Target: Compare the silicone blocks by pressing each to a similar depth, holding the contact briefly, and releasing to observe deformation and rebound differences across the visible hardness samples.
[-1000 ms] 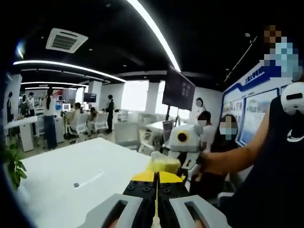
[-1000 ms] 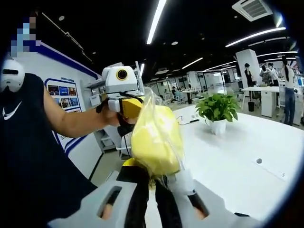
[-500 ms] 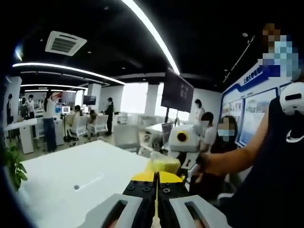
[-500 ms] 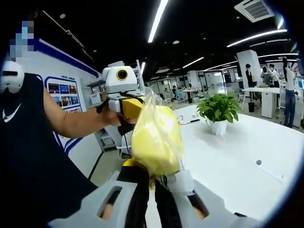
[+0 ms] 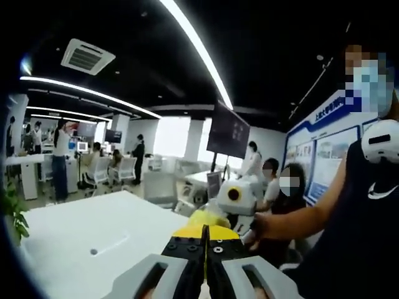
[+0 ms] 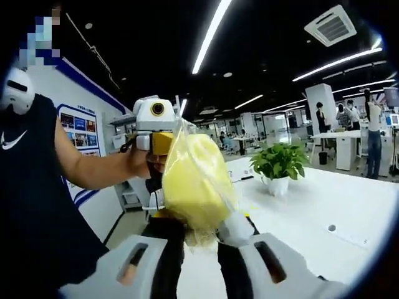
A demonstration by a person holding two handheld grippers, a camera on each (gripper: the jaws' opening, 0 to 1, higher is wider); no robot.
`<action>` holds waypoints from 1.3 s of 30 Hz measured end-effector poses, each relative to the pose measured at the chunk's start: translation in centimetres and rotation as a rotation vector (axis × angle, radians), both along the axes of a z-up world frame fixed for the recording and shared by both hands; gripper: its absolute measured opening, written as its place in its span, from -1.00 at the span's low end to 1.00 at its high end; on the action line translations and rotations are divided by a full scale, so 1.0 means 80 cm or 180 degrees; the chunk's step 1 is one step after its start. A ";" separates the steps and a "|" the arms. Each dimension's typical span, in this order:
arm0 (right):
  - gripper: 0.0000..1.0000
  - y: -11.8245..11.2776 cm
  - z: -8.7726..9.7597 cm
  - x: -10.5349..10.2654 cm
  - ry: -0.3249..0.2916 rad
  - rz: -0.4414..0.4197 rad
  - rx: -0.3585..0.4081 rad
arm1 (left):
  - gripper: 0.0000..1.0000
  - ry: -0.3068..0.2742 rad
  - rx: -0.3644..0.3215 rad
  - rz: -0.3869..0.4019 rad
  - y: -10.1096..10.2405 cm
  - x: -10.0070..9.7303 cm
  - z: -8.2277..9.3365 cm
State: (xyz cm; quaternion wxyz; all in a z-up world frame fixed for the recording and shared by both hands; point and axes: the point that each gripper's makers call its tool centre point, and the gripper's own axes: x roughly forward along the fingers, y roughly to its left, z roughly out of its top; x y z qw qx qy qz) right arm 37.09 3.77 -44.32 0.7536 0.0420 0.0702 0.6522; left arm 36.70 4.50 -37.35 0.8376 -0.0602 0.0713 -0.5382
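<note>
My right gripper [image 6: 201, 238] is shut on the gathered neck of a clear plastic bag holding a yellow silicone block [image 6: 192, 179], which stands up in front of the lens. In the left gripper view the same bagged block [image 5: 209, 217] shows small, just beyond my left gripper [image 5: 205, 233], whose black jaws with yellow tips are shut with nothing between them. The left gripper [image 6: 157, 124] also appears in the right gripper view, held in a hand, its yellow tip right beside the bag; I cannot tell if they touch. Both are held up in the air.
A white table [image 6: 312, 208] lies below with a potted plant [image 6: 278, 163] and a small round hole [image 6: 331, 228]. The same table [image 5: 75, 230] spreads left in the left gripper view. The person's bare arm [image 6: 93, 168] and dark shirt are close. Other people sit and stand about the office.
Both views have shifted a little with the hands. The bagged block leans slightly more to the left in the right gripper view. Both grippers stay shut.
</note>
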 end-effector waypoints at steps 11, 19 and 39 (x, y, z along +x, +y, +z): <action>0.39 -0.029 0.004 0.029 -0.0154 -0.0486 0.0190 | -1.00 0.0111 -0.0162 0.0103 0.011 0.016 0.009; 0.93 -0.073 -0.003 0.049 -0.0282 -0.0936 0.0157 | -1.00 0.0185 -0.0291 0.0245 0.025 0.031 0.010; 0.93 -0.193 -0.112 0.050 -0.0084 -0.1874 -0.0206 | -1.00 0.0628 -0.0480 0.0618 0.058 0.046 -0.044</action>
